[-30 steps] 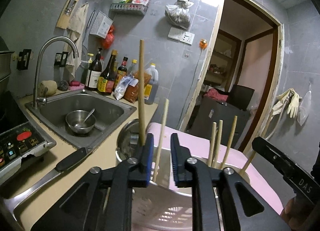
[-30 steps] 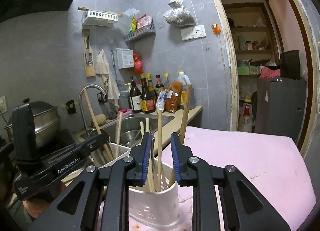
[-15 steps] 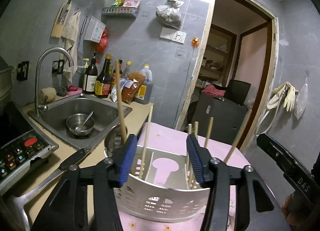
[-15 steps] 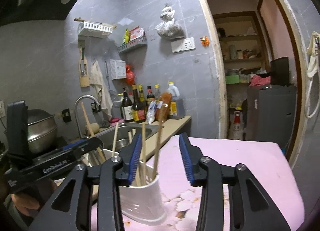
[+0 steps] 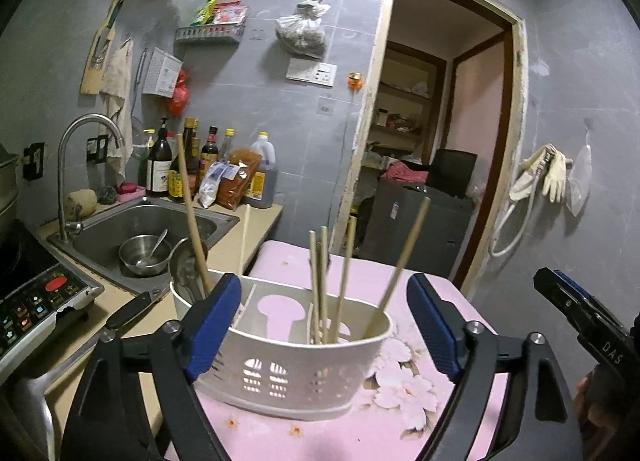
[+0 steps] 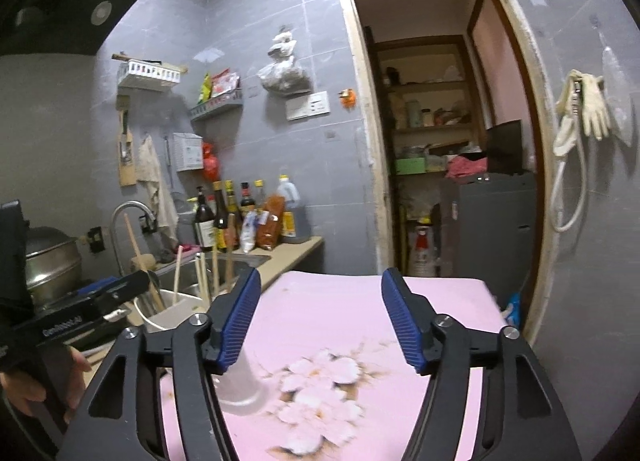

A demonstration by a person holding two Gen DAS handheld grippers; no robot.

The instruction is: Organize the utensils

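A: Both your tools have spread wide since a second ago, letting go of the chopsticks (image 5: 346, 273).

B: Left tool (image 5: 324, 325) and right tool (image 6: 320, 321) are empty; four chopsticks stand in the holder's (image 5: 296, 365) right compartment on the table (image 5: 360, 429); ladle (image 5: 188, 261) leftmost.

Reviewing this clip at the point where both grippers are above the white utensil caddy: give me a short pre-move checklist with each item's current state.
1. Left gripper empty: ok, jaws wide apart, nothing between them.
2. Right gripper empty: ok, jaws wide, only the pink cloth shows between them.
3. Chopsticks seated in the white utensil caddy: ok, they stand leaning in the right compartment, with one more at the left end.
4. Caddy upright on the cloth: ok.
5. Loose utensils left to sort: not ok, a black-handled knife lies on the counter beside the caddy.
6. Ladle inside the caddy: cannot tell, the left finger hides its base.
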